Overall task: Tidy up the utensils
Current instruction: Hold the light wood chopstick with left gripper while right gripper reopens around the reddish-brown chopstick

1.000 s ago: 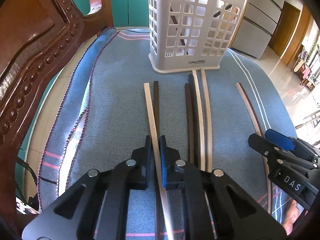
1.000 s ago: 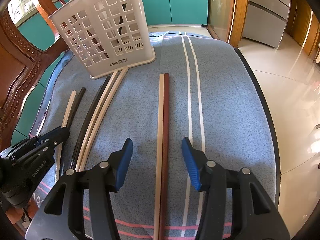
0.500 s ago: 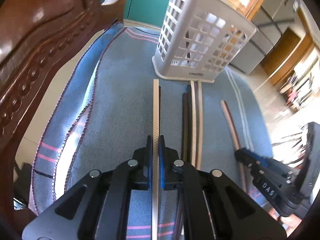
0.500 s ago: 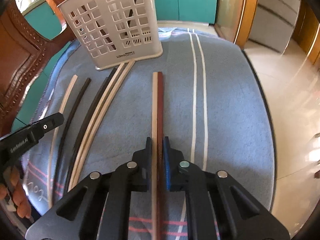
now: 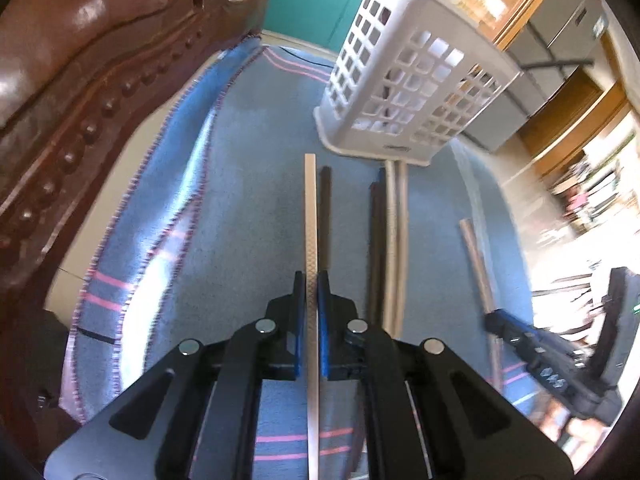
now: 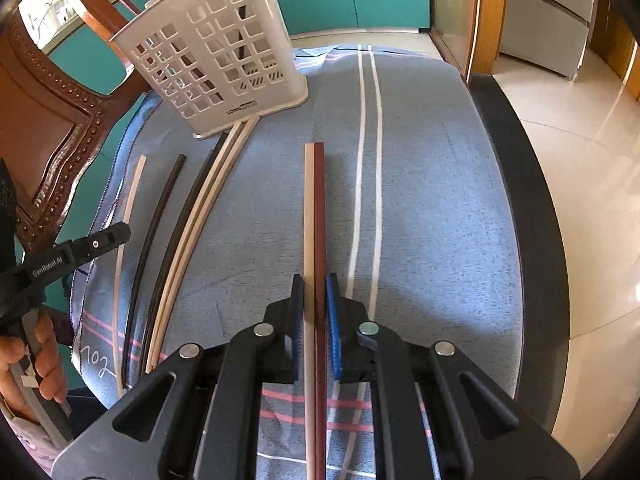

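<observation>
1. Nearest the lens, the left gripper point(image 5: 312, 300) was clamped nearly shut on a single cream chopstick point(image 5: 310, 216), the pads pinching it low on its length while the far end pointed toward the holder.
2. The right gripper point(image 6: 315, 304) was closed on a cream-and-maroon pair point(image 6: 314, 216), both sticks side by side between the blue pads. A second before, these jaws stood wide on either side of the pair; they had just been closing and now pressed on it.
3. To lift well, I judged that each hand should rise with the sticks kept in line with the fingers, so that the long free ends did not swing or drag on the blue cloth point(image 6: 440, 200). The pair was the riskier load: one stick could slip past the other if the hand rolled.
4. Just beside the left-held stick, a black chopstick point(image 5: 325, 216) lay alone on the cloth; earlier it lay touching its cream partner, so the cream one had parted from it.
5. Farther right, a loose bundle point(image 5: 390, 240) of dark and pale sticks lay with its far tips at the holder's base.
6. Farthest, the white slotted holder point(image 6: 224, 60) stood upright, already holding a few sticks. Compared with earlier, it sat tilted in the left view, as that hand had rolled.
</observation>
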Motion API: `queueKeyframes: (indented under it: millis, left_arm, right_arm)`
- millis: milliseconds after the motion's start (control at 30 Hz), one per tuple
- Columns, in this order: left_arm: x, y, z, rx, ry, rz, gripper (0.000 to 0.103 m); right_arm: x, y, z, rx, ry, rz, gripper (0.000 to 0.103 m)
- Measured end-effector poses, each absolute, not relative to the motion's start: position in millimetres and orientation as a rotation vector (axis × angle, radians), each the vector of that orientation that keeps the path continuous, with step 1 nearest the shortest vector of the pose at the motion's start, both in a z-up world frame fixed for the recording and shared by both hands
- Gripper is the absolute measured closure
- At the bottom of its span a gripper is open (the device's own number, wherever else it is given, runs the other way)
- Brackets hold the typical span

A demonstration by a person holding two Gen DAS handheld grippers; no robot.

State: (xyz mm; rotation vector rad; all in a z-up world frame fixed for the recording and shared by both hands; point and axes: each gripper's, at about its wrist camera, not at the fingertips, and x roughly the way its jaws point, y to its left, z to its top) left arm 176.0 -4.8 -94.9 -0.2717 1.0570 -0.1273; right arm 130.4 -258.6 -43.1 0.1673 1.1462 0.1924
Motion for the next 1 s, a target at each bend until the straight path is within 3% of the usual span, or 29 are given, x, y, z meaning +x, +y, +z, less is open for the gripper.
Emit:
queueKeyframes:
  millis: [400, 700, 800, 833, 1000]
  left_arm:
    - [180, -12, -109, -0.092, 1.090, -0.020, 0.096]
    - [180, -17, -109, -0.057, 1.064, -0.020, 0.089]
    - [179, -19, -108, -0.047, 1.059, -0.023, 0.089]
    - [179, -19, -108, -0.046, 1.059, -0.023, 0.089]
    - [179, -18, -108, -0.069, 1.072, -0.045, 0.090]
  right_arm:
    - [140, -246, -43, 0.078, 1.119, 0.139, 0.091]
    - [148, -236, -51, 0.025, 1.114, 0.120, 0.081]
    - [149, -231, -51, 0.014, 1.108, 0.127, 0.084]
    - [148, -231, -51, 0.024, 1.111, 0.140, 0.091]
    - [146, -229, -52, 0.097, 1.143, 0.230, 0.091]
